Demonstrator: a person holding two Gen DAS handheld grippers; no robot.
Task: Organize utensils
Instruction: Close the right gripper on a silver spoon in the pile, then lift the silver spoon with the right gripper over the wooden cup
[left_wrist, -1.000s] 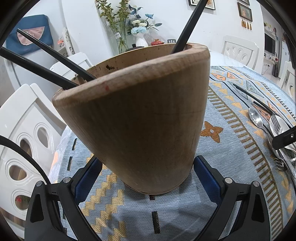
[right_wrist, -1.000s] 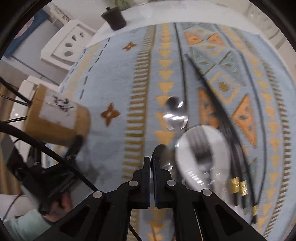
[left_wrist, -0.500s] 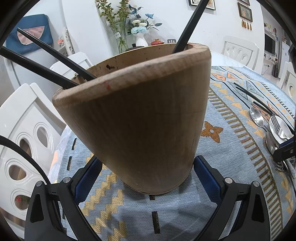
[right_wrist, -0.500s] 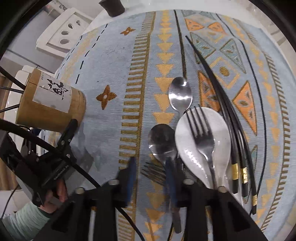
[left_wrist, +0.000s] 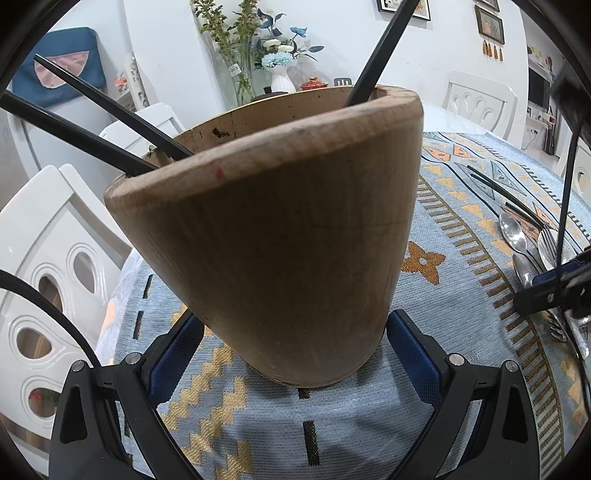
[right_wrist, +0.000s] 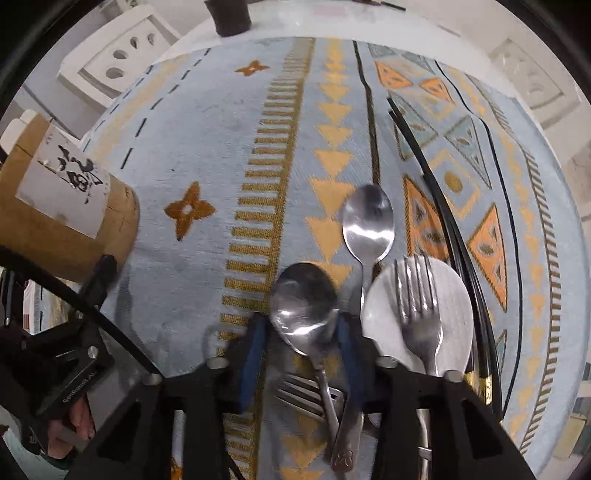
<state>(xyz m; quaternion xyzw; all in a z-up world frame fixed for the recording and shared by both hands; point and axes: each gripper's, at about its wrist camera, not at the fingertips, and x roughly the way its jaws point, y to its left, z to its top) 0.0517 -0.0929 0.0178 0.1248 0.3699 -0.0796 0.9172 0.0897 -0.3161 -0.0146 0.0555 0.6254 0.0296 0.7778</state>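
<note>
Left wrist view: tan wooden utensil cup (left_wrist: 280, 236) tilted on the blue patterned tablecloth (left_wrist: 461, 295).
Left gripper (left_wrist: 291, 354): blue-padded fingers (left_wrist: 413, 354) clasp the cup's base on both sides.
In the cup: black chopsticks (left_wrist: 107, 110) leaning out over the rim.
Right of the cup: spoons, a fork and the right gripper (left_wrist: 554, 284), well apart from it.
Right wrist view: right gripper (right_wrist: 301, 354) points down at the cloth (right_wrist: 207, 140), jaws parted.
Between its blue pads (right_wrist: 253, 354): large steel spoon (right_wrist: 303, 306), pads not pressing it.
Beside the large spoon: small steel spoon (right_wrist: 367, 221), steel fork (right_wrist: 417, 302) on a white ceramic spoon (right_wrist: 454, 317), black chopsticks (right_wrist: 443, 206) beyond.
Cup (right_wrist: 62, 206): far left of the large spoon, paper label showing.
</note>
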